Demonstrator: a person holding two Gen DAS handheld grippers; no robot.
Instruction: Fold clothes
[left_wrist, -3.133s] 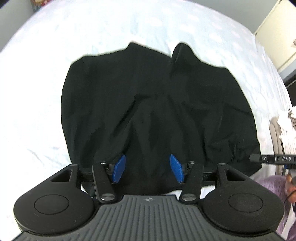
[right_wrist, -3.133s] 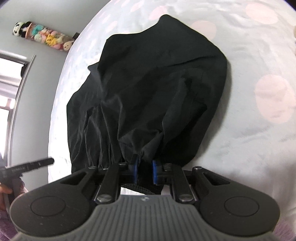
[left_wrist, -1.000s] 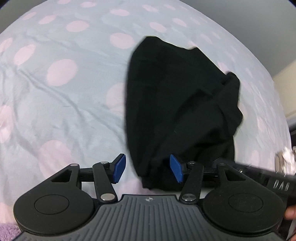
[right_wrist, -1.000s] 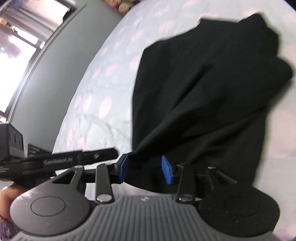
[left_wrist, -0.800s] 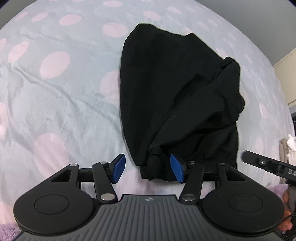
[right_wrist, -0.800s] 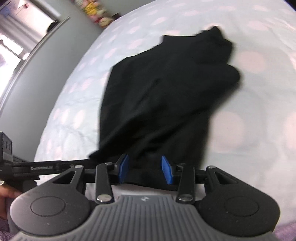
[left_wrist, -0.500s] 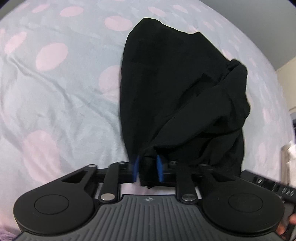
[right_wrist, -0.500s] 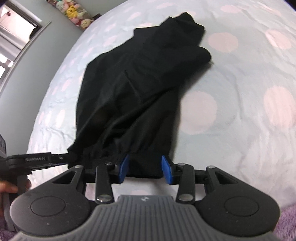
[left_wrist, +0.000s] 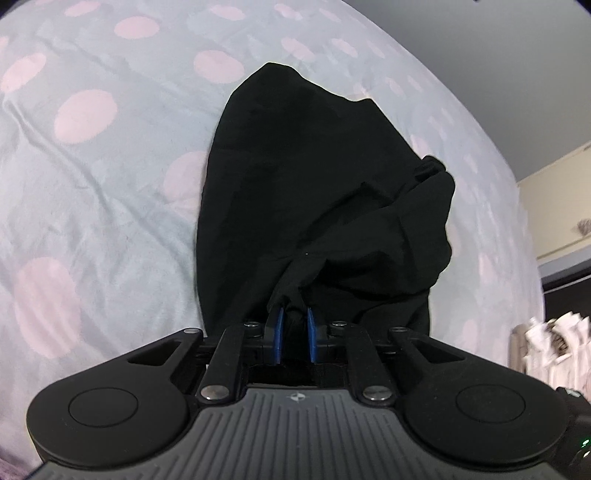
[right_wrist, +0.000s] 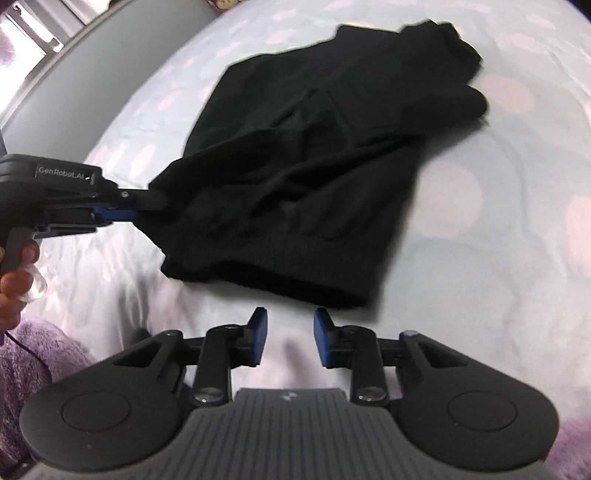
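A black garment (left_wrist: 314, 184) lies partly folded on a pale bed sheet with pink dots (left_wrist: 92, 184). My left gripper (left_wrist: 293, 325) is still closing, its blue pads pinching a bunched near corner of the cloth. In the right wrist view the same garment (right_wrist: 332, 147) stretches from that left gripper (right_wrist: 136, 206), which pulls the corner up and to the left. The ribbed hem (right_wrist: 280, 266) rests flat on the sheet (right_wrist: 480, 258). My right gripper (right_wrist: 288, 325) hovers just short of the hem with its jaws closing and nothing between them.
A person's hand (right_wrist: 18, 273) and purple fuzzy sleeve (right_wrist: 37, 350) hold the left tool. A cream cabinet (left_wrist: 554, 206) and crumpled white items (left_wrist: 546, 343) stand past the bed's right side. A grey wall (right_wrist: 92, 55) and a window (right_wrist: 22, 29) lie beyond the left edge.
The left jaws went from wide apart to pinched on the garment's near corner, which now rises off the sheet. The right gripper backed off the hem and its jaws narrowed.
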